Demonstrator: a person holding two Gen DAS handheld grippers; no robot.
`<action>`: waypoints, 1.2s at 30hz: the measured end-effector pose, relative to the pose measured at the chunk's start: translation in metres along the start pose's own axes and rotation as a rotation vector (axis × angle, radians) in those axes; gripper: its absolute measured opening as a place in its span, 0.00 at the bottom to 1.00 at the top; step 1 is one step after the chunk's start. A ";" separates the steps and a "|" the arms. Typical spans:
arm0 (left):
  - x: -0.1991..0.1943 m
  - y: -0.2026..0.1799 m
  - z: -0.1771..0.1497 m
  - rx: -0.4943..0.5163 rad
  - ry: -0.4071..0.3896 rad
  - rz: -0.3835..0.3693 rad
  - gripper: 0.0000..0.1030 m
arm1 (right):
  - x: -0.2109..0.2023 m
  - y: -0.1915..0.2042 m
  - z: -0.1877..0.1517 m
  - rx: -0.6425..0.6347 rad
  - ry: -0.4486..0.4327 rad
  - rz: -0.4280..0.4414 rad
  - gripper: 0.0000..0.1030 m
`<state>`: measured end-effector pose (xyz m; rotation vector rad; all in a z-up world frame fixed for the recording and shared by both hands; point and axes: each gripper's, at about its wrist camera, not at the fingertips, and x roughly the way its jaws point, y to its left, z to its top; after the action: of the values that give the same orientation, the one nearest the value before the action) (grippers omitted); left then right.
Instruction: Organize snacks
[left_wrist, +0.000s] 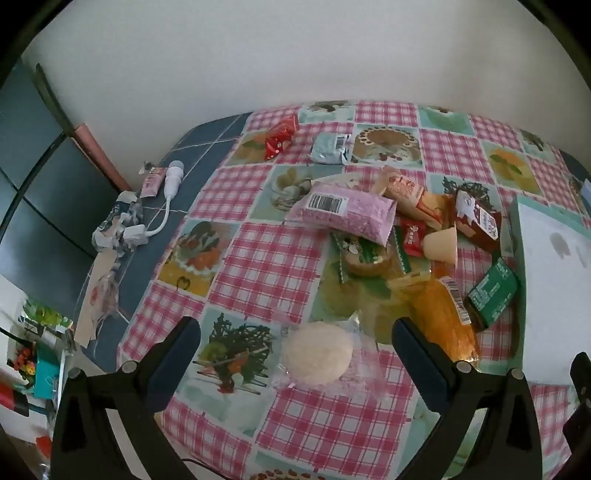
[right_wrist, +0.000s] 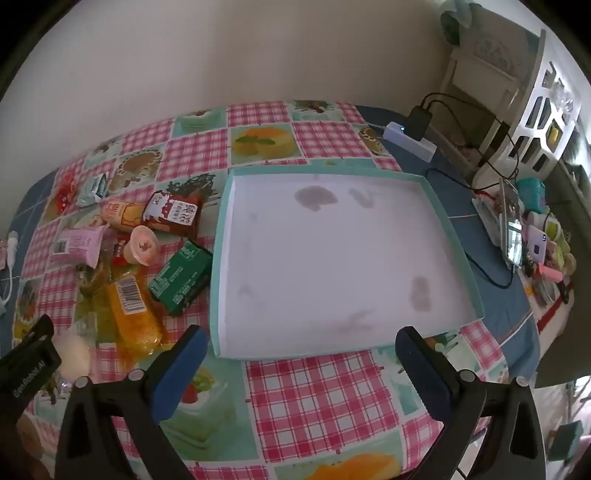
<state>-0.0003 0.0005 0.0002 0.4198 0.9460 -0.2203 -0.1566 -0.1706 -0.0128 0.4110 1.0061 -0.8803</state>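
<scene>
A pile of snacks lies on the checked tablecloth: a pink packet (left_wrist: 345, 212), an orange packet (left_wrist: 445, 317), a green box (left_wrist: 493, 295), a brown packet (left_wrist: 478, 219) and a jelly cup (left_wrist: 441, 243). A round white bun in clear wrap (left_wrist: 317, 352) lies between the fingers of my open left gripper (left_wrist: 295, 350), which hovers over it. A shallow teal-rimmed white tray (right_wrist: 458, 236) stands empty right of the pile. My right gripper (right_wrist: 299, 354) is open and empty at the tray's near edge.
Red packets (left_wrist: 280, 136) and a grey packet (left_wrist: 328, 147) lie at the far side. A white plug with cable (left_wrist: 171, 177) and crumpled wrappers (left_wrist: 118, 225) lie on the left. A power strip with a charger (right_wrist: 410, 138) and cluttered items (right_wrist: 535, 240) sit right of the tray.
</scene>
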 end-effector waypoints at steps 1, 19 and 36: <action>0.000 0.000 -0.001 -0.004 -0.001 0.000 1.00 | 0.000 0.000 0.000 0.000 -0.002 -0.002 1.00; 0.010 -0.006 -0.001 0.030 0.059 -0.021 1.00 | 0.002 -0.003 0.001 0.018 0.003 -0.011 1.00; 0.016 -0.007 -0.004 0.030 0.082 -0.022 1.00 | 0.004 -0.002 0.001 0.017 0.009 -0.008 1.00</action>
<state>0.0029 -0.0038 -0.0166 0.4492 1.0290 -0.2394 -0.1572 -0.1741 -0.0157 0.4260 1.0095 -0.8950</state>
